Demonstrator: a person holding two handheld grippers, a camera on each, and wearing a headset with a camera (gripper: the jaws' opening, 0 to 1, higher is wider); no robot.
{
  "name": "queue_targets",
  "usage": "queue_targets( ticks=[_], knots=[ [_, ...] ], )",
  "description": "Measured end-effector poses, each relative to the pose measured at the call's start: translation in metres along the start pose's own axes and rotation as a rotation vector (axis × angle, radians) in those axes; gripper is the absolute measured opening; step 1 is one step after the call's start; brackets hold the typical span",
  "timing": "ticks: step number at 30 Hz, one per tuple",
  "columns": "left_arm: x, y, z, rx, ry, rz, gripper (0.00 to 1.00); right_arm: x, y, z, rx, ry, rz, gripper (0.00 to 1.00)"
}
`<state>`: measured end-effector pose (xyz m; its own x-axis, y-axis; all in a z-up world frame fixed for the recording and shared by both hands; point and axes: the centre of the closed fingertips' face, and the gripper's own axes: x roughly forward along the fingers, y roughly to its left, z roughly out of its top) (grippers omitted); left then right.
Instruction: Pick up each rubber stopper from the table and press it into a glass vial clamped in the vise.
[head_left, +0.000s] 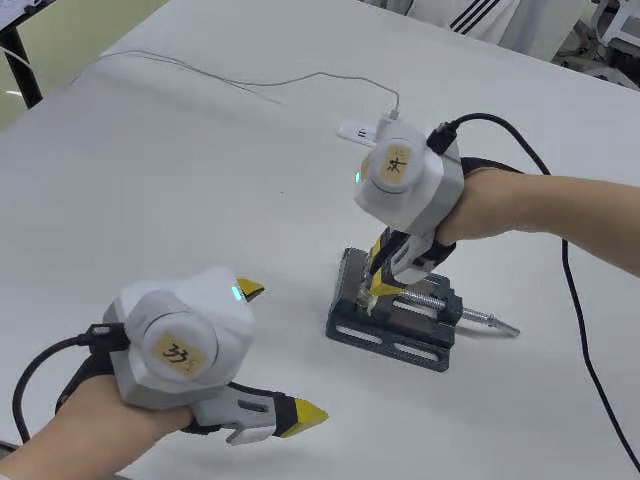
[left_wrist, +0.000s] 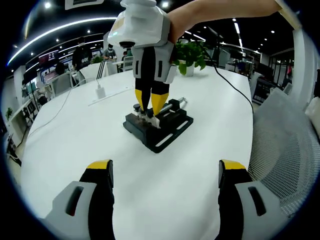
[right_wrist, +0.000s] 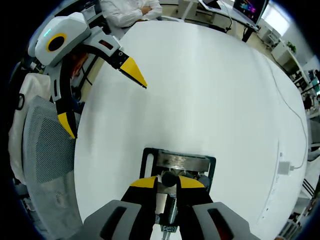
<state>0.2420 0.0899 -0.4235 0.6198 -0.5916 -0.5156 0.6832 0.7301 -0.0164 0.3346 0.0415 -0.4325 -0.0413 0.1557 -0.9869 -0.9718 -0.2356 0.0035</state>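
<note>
Down at the vise (head_left: 398, 338), the right gripper (right_wrist: 168, 183) points steeply downward, its yellow-tipped jaws closed on a black rubber stopper (right_wrist: 168, 178); the stopper sits right over the vise's clamping slot, where a clear glass vial (head_left: 366, 302) shows just beside the jaw tips, mostly hidden; the vise stands on the white desk (head_left: 200, 180), screw handle pointing right; well apart, nearer the person, the left gripper (left_wrist: 165, 166) hovers above bare desk, jaws spread wide and holding nothing; a thin cable (head_left: 250, 80) trails across the far side.
</note>
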Motion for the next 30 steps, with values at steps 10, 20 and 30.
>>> queue_targets(
  ticks=[10,20,30],
  knots=[
    [0.001,-0.001,0.003,0.007,-0.001,-0.004,0.85,-0.014,-0.008,-0.004,-0.014,0.000,-0.036,0.16],
    [0.002,0.000,0.005,0.013,-0.002,-0.007,0.85,-0.020,-0.004,-0.006,0.042,-0.040,0.001,0.10],
    [0.003,-0.001,0.002,0.006,0.002,-0.011,0.85,-0.010,-0.001,-0.002,0.065,-0.062,0.025,0.00]
  ],
)
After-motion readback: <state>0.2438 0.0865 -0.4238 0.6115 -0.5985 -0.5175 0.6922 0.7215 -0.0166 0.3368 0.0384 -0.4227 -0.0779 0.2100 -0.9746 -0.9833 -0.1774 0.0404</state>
